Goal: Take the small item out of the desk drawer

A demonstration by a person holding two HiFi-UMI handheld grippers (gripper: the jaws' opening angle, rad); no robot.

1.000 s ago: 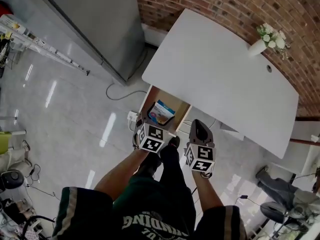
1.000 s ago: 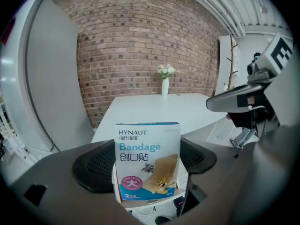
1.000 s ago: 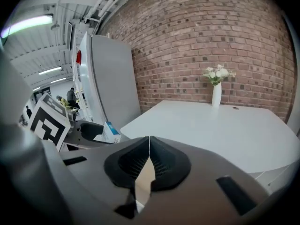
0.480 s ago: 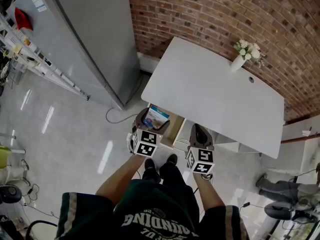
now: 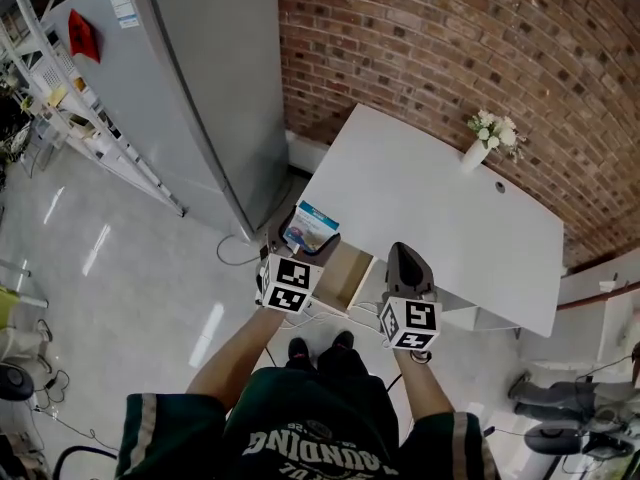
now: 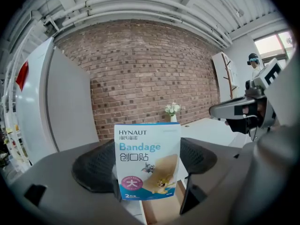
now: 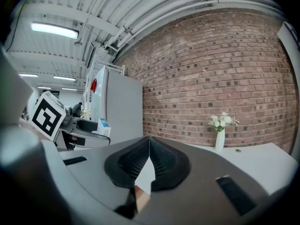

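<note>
My left gripper (image 5: 297,240) is shut on a small white-and-blue bandage box (image 5: 309,227), lifted clear above the open wooden drawer (image 5: 342,274) of the white desk (image 5: 430,203). In the left gripper view the bandage box (image 6: 147,161) stands upright between the two dark pads (image 6: 96,168), print facing the camera. My right gripper (image 5: 405,260) hangs to the right of the drawer, at the desk's front edge. Its pads (image 7: 133,161) meet at the tips with nothing between them. The drawer's inside shows bare wood.
A grey refrigerator (image 5: 200,88) stands left of the desk against the brick wall (image 5: 470,38). A white vase of flowers (image 5: 485,138) sits at the desk's far edge. Cables (image 5: 235,253) lie on the glossy floor by the drawer. Shelving (image 5: 40,98) fills the far left.
My left gripper has lifted the bandage box up out of the drawer and away from it. The head view has tilted up, showing more of the wall. The right gripper rose slightly.
</note>
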